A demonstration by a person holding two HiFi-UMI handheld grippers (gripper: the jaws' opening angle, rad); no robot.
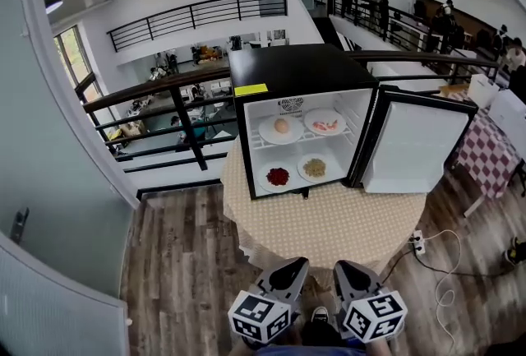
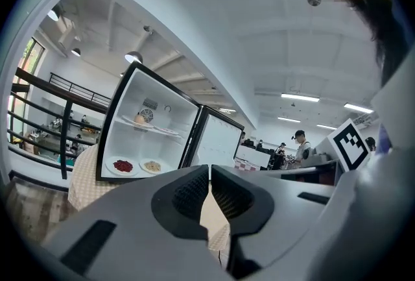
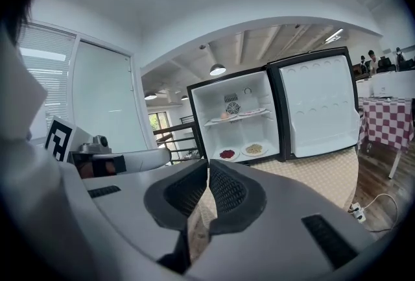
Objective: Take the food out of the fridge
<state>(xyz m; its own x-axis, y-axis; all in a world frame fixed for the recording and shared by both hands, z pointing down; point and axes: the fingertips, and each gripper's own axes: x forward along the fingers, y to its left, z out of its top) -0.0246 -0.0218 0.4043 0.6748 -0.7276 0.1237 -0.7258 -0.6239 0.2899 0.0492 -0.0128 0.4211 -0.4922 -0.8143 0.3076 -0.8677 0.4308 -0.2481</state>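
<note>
Far edge of table [image 1: 329, 223]: fridge [image 1: 296, 71], door [image 1: 415, 145] wide open, so food [image 1: 278, 176] is reachable.
Left tool [image 1: 294, 264]: closed on nothing, well short of it.
Right tool [image 1: 343, 268]: closed, empty too.

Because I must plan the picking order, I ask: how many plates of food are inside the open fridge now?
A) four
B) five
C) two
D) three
A: in the fridge, the upper shelf holds the plate of pale food and the plate of pink food, and the bottom holds the plate of red food and the plate of beige food.
</note>
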